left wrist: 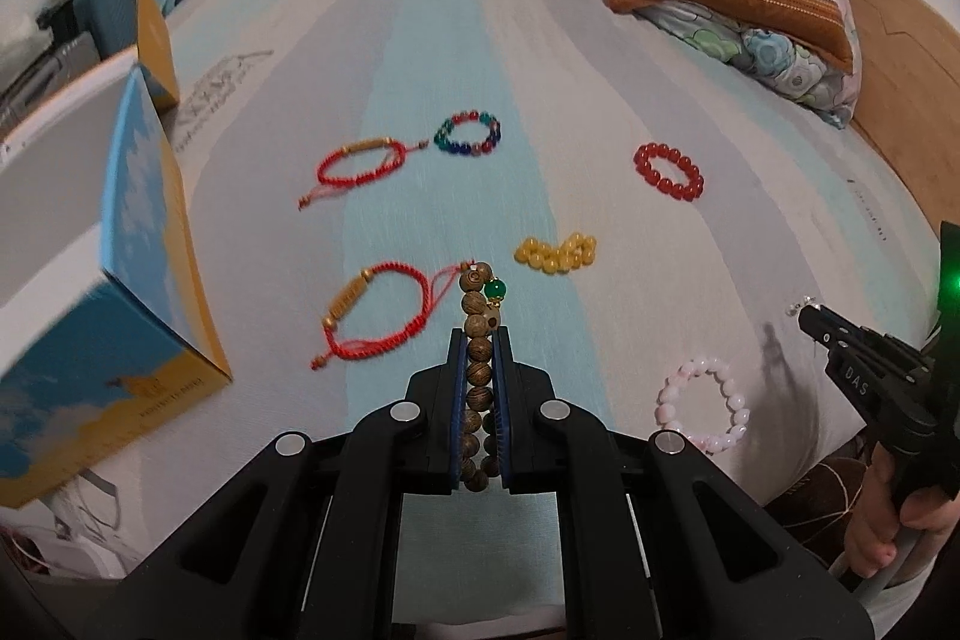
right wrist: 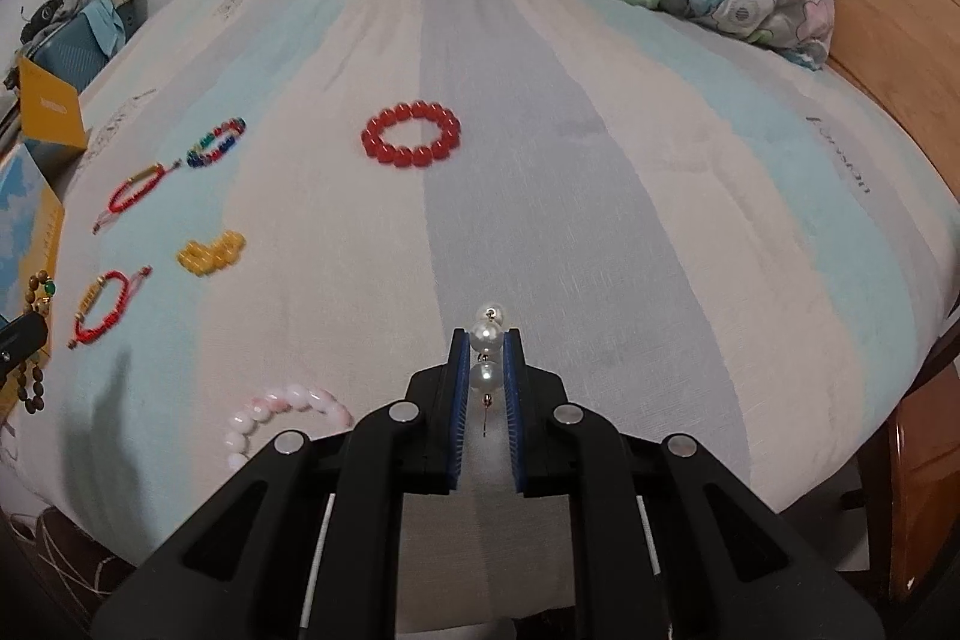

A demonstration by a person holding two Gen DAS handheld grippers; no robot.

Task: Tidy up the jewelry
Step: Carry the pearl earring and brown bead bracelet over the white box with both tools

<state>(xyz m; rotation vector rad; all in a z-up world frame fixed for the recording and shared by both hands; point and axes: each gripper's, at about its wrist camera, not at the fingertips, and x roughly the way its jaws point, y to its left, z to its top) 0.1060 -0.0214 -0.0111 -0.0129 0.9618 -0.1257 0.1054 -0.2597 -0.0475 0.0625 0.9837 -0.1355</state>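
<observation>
Holding tight, your left gripper (left wrist: 480,340) is squeezed shut on a wooden bead bracelet (left wrist: 477,370) with one shiny green bead, lifted over the striped bed sheet (left wrist: 600,70). Your right gripper (right wrist: 486,340) is pinched on smooth round pearl earrings (right wrist: 487,352) with thin metal pins. Lying flat on the soft sheet are a red bead ring (right wrist: 411,134), a bunched yellow bead bracelet (left wrist: 557,253), a pink bead bracelet (left wrist: 705,403) and two red cord bracelets (left wrist: 375,316).
</observation>
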